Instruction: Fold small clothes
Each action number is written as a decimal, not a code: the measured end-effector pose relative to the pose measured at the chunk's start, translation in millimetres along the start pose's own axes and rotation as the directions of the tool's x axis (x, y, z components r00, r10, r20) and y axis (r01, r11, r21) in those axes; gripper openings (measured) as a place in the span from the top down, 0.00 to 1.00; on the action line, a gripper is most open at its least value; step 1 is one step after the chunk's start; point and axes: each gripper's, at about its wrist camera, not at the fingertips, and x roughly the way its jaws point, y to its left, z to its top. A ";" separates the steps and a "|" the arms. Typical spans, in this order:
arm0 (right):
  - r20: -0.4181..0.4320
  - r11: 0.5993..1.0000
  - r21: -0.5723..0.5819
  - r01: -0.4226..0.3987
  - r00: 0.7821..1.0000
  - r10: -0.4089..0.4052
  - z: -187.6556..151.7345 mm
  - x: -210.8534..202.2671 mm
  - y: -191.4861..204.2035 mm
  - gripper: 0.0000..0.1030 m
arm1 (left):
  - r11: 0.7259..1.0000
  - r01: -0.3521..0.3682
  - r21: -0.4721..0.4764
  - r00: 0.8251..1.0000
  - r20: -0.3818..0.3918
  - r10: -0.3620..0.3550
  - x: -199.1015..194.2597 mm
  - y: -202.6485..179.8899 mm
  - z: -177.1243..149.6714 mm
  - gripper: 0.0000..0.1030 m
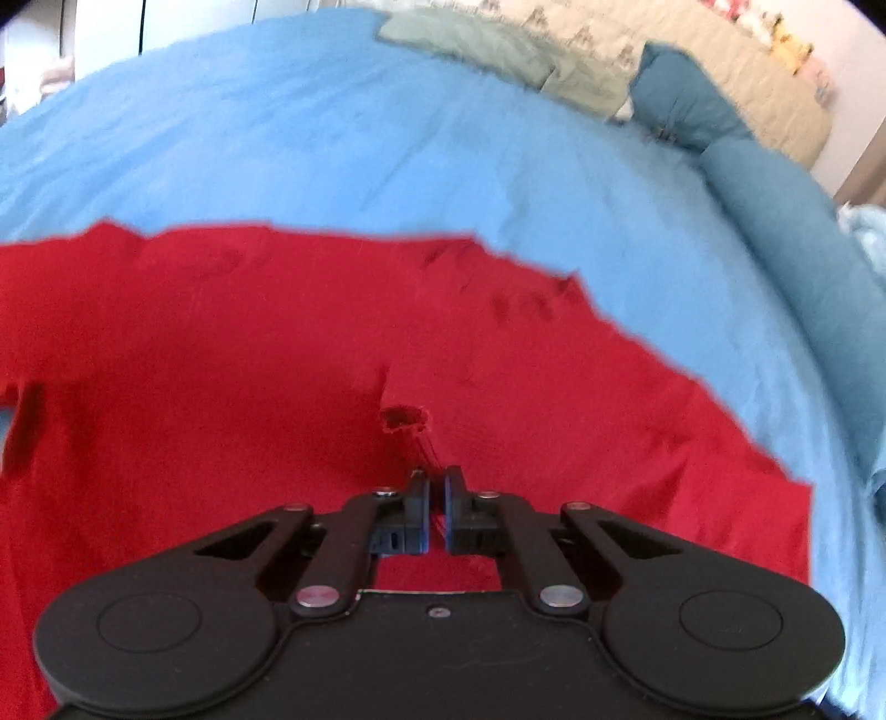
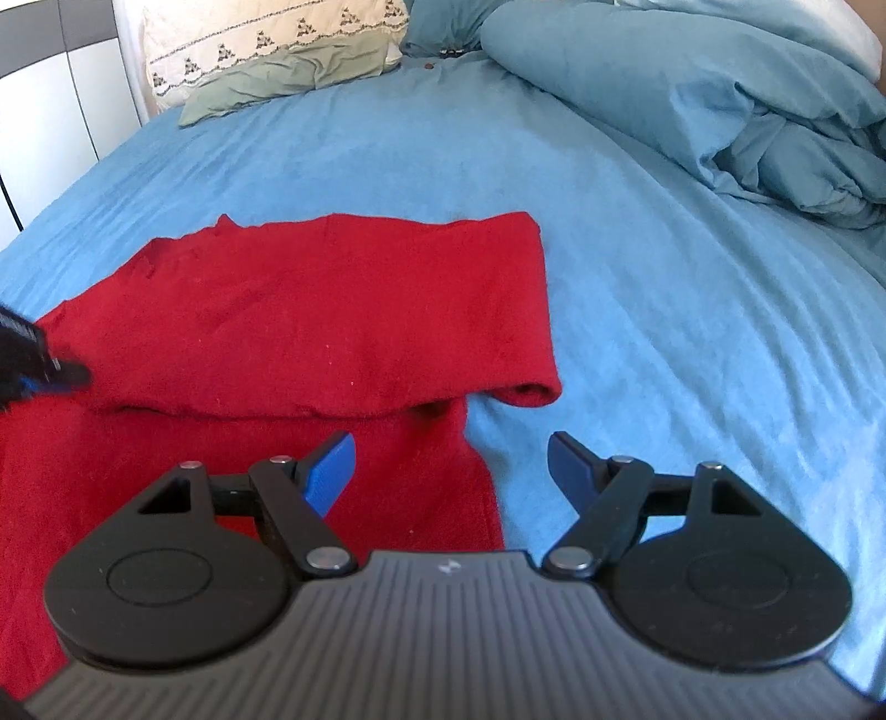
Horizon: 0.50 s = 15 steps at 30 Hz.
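The red knit garment (image 2: 310,310) lies half-folded on the blue bedsheet (image 2: 664,277). The left gripper (image 1: 437,498) pinches a fold; the right gripper (image 2: 449,471) gapes empty. A one-sided pull may skew the fold.

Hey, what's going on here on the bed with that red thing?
A person with a gripper in each hand is folding a red garment spread on a blue bedsheet. The left gripper is shut, pinching a bit of the red fabric. The right gripper is open, holding nothing, above the garment's right edge. One part is already folded over, leaving a fold edge across the middle. Pillows and a bunched teal duvet lie further back.
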 end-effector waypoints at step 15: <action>-0.015 0.995 -0.062 0.083 0.996 -0.084 31.3 52.0 17.3 0.10 | 0.996 -0.079 0.052 0.957 0.284 0.061 -65.1 50.9 63.8 0.96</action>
